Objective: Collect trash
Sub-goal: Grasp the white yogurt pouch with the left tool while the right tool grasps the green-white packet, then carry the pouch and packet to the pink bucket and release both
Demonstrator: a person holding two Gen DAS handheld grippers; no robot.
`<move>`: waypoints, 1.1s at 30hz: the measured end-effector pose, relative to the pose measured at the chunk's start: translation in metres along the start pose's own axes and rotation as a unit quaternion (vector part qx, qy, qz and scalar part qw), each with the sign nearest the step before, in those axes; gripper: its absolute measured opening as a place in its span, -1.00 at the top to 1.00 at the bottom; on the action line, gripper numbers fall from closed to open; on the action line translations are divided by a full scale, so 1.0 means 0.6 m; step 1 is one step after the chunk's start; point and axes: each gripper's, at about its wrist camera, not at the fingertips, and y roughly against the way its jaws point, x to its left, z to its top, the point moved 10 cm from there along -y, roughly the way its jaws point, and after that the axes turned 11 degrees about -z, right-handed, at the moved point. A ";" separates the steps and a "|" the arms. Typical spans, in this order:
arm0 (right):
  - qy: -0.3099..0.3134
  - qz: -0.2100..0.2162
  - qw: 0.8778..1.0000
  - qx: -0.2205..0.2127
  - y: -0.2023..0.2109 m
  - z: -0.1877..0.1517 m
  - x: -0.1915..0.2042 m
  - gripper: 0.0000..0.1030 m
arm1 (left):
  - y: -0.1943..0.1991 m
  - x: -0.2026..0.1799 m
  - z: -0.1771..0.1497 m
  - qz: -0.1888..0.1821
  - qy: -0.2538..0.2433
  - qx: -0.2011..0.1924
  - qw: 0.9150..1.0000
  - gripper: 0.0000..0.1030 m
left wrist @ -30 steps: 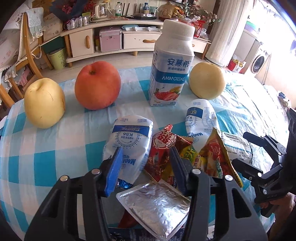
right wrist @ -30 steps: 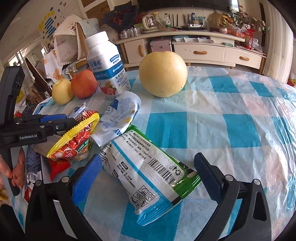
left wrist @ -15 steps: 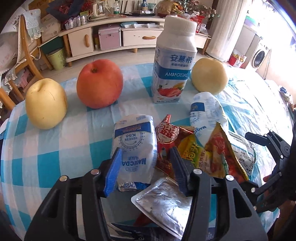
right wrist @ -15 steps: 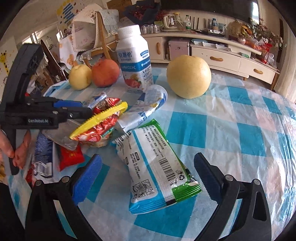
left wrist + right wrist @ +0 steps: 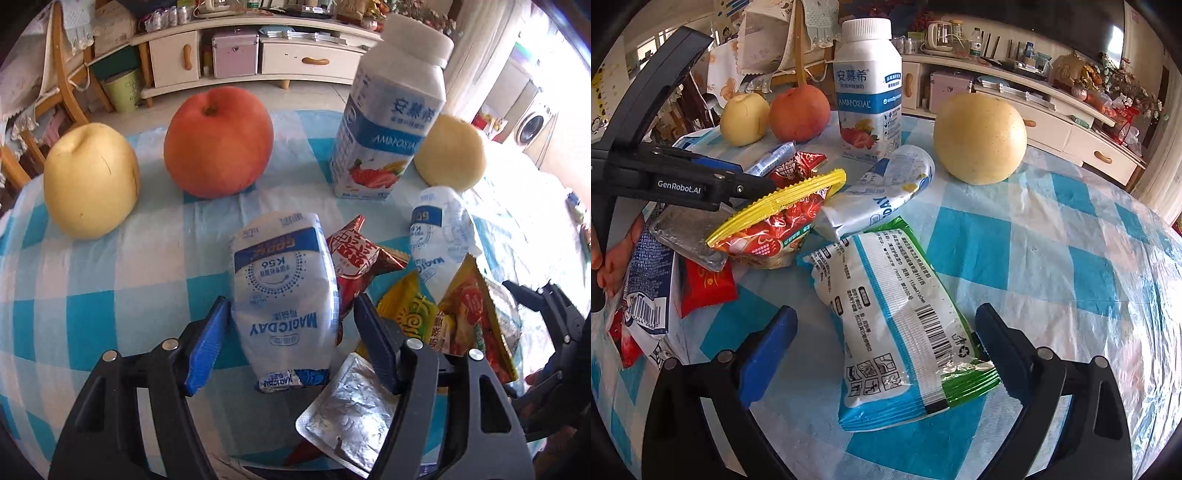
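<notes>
On the checkered counter (image 5: 1052, 236) the one upright container is a capped yogurt bottle (image 5: 388, 122); its cap is on, so what it holds cannot be seen. Beside it stand three whole fruits: two yellow pears, one at the left edge (image 5: 90, 181) and one just right of the bottle (image 5: 452, 151), and a single red apple (image 5: 218, 142) between the left pear and the bottle. The trash lies in a loose heap in front of them. Two white-and-blue Magic Day pouches are there: one (image 5: 286, 302) lies between the spread fingers of the left tongs (image 5: 291, 349), which are released and bracket it without closing, and the other (image 5: 439, 236) lies crumpled near the right pear. A red snack wrapper (image 5: 360, 258) touches the first pouch, a yellow wrapper (image 5: 413, 314) lies beside it, and a red-and-yellow bag (image 5: 772, 229) sits on the heap. A crinkled foil sheet (image 5: 351, 410) lies under the left tongs' right finger. One flat white-and-green packet (image 5: 897, 325), barcode up, lies on the counter between the fingers of the right tongs (image 5: 886, 349), which are wide open and touch nothing. At the counter's left edge, in the right wrist view, a blue-and-white carton (image 5: 650, 291) and a small red packet (image 5: 705, 280) lie together.
</notes>
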 end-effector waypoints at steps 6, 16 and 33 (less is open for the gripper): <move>-0.002 0.002 1.000 -0.001 0.001 0.002 0.003 -0.86 | 0.004 0.001 0.001 -0.024 0.028 -0.015 0.999 -0.03; -0.004 -0.005 1.000 -0.007 0.010 0.002 -0.004 -0.23 | 0.030 -0.018 -0.039 -0.038 0.054 -0.040 0.997 -0.01; -0.049 0.021 0.999 -0.005 0.063 -0.045 0.017 0.07 | 0.144 -0.054 -0.177 -0.083 0.077 -0.091 0.989 0.54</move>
